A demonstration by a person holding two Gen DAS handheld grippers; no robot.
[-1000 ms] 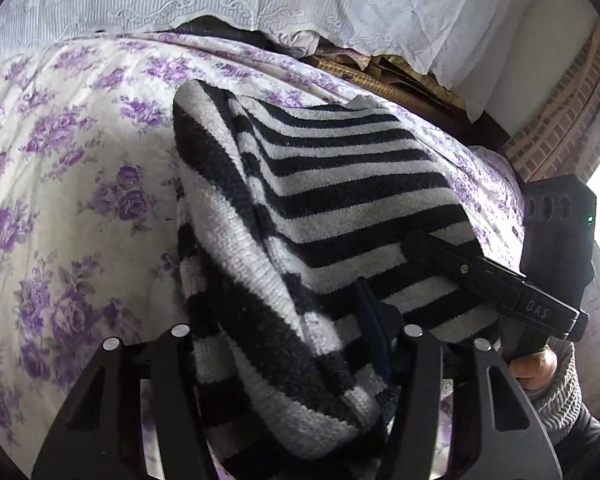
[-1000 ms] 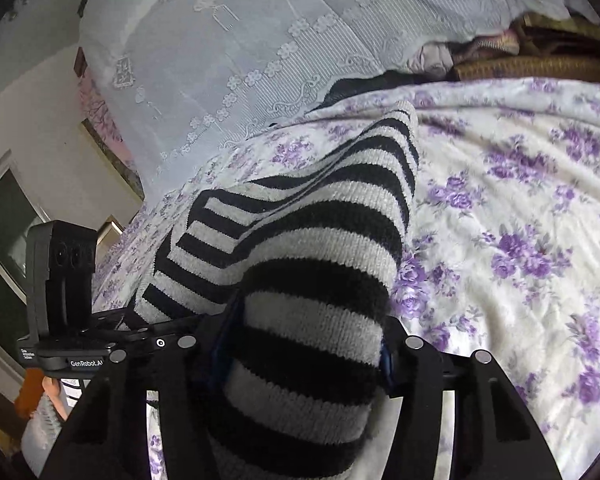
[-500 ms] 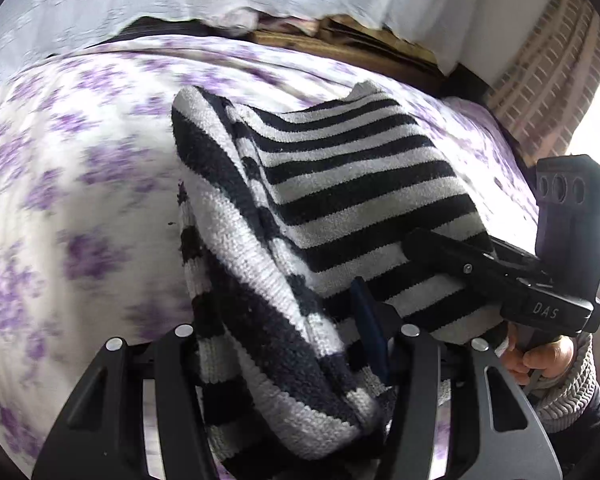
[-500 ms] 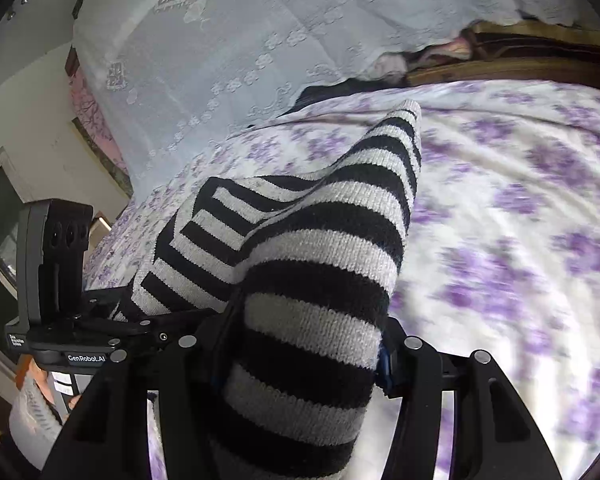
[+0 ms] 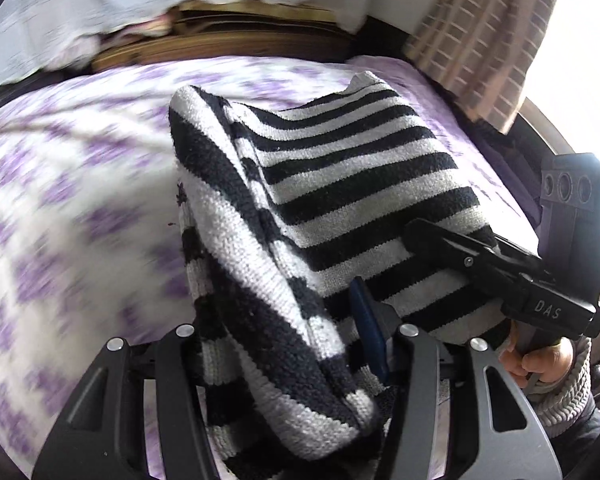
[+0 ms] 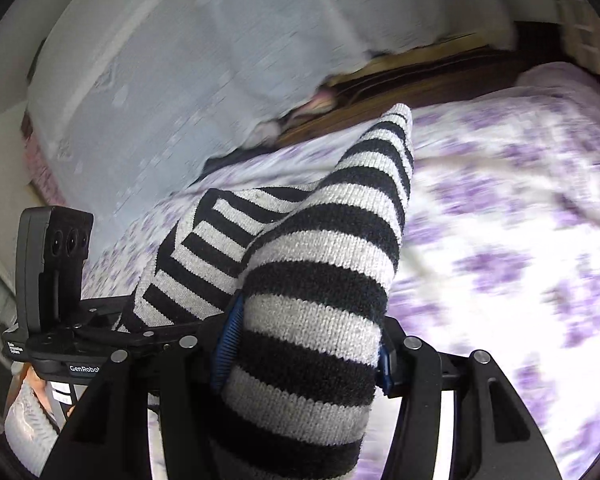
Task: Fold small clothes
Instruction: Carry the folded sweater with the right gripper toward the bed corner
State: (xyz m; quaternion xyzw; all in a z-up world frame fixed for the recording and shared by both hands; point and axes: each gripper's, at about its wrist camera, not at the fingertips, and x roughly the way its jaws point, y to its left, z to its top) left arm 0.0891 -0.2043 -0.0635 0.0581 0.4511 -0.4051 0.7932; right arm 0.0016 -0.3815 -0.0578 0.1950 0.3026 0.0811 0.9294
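A black-and-white striped knit garment (image 5: 340, 200) hangs between my two grippers above the bed. My left gripper (image 5: 296, 360) is shut on a bunched edge of it, the cloth filling the gap between the fingers. My right gripper (image 6: 300, 344) is shut on the other edge of the same garment (image 6: 312, 272), whose free end points away over the bed. The right gripper (image 5: 500, 272) also shows in the left wrist view, clamped on the cloth. The left gripper (image 6: 100, 332) shows in the right wrist view at the left.
The bed carries a white spread with purple flowers (image 5: 60, 220), also in the right wrist view (image 6: 520, 240). A white lace cloth (image 6: 220, 60) hangs behind it over a dark wooden headboard (image 5: 240, 44). A checked curtain (image 5: 480, 40) hangs at the right by a bright window.
Both grippers have lifted and swung with the garment still held. The bed looks lower and blurred, and the headboard and curtain have come more into view.
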